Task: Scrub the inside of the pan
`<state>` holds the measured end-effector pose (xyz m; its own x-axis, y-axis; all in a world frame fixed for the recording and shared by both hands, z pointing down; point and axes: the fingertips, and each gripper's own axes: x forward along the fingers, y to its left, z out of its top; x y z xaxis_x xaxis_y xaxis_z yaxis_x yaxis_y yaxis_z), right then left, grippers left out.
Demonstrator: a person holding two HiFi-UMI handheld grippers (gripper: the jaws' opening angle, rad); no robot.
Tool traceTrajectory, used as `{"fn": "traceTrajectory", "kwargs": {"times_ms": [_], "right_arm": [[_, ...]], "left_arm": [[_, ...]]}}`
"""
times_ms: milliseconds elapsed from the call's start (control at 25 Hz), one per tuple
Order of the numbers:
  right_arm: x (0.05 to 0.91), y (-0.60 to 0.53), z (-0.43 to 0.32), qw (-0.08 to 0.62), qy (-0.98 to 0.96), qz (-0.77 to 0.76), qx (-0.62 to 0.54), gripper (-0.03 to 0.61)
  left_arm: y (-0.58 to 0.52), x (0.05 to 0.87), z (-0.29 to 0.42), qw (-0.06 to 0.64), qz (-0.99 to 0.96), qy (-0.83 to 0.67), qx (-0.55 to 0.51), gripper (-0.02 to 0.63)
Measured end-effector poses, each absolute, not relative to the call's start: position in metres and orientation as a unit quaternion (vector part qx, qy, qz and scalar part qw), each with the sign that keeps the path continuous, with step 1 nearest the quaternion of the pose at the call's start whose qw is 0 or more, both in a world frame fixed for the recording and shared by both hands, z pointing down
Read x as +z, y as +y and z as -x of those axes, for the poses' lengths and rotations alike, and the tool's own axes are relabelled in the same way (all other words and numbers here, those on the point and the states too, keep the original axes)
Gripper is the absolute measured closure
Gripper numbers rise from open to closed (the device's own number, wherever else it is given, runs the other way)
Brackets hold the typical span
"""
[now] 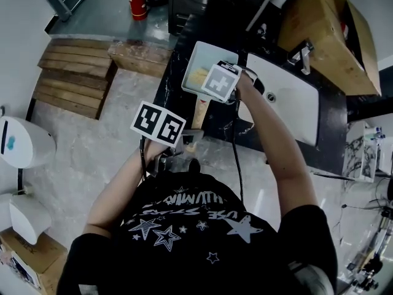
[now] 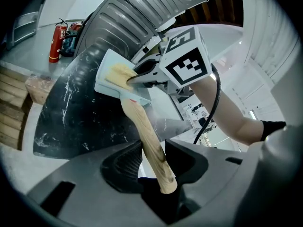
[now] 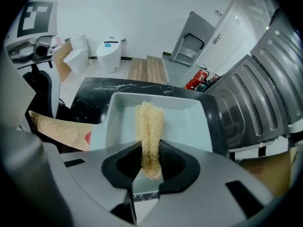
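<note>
two grippers worked on one square pan [image 1: 206, 50], which sat on the black marble counter [image 1: 173, 97] just left of the white sink [image 1: 288, 100], its wooden handle [image 2: 144, 131] running back toward the person; the left gripper [image 2: 152, 162] was clamped on the near end of that handle, steadying the pan; the right gripper [image 3: 150, 167], pointing steeply down, pinched a strip of pale loofah scrubber [image 3: 149, 124] whose free end hung over the left part of the pan's floor; whether the loofah actually touched that floor could not be told; the step in hand looked like the scrubbing itself; the next move probably called for pressing the loofah down and sweeping it across the floor and into the corners, while the left grip held the handle firm against the push.
</note>
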<state>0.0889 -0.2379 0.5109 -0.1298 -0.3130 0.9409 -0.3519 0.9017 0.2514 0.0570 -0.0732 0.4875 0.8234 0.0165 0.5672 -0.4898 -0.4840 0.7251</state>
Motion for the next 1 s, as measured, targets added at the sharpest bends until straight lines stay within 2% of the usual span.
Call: {"fn": "traceTrajectory", "kwargs": {"times_ms": [320, 1000], "right_arm": [[0.511, -0.288, -0.126, 0.638, -0.71, -0.297, -0.003, 0.494], [0.521, -0.323, -0.133, 0.645, -0.688, -0.331, -0.031, 0.495]], "left_arm": [[-0.072, 0.486, -0.056, 0.487, -0.82, -0.149, 0.261, 0.456], [-0.074, 0.488, -0.056, 0.486, -0.819, -0.157, 0.261, 0.456]]}}
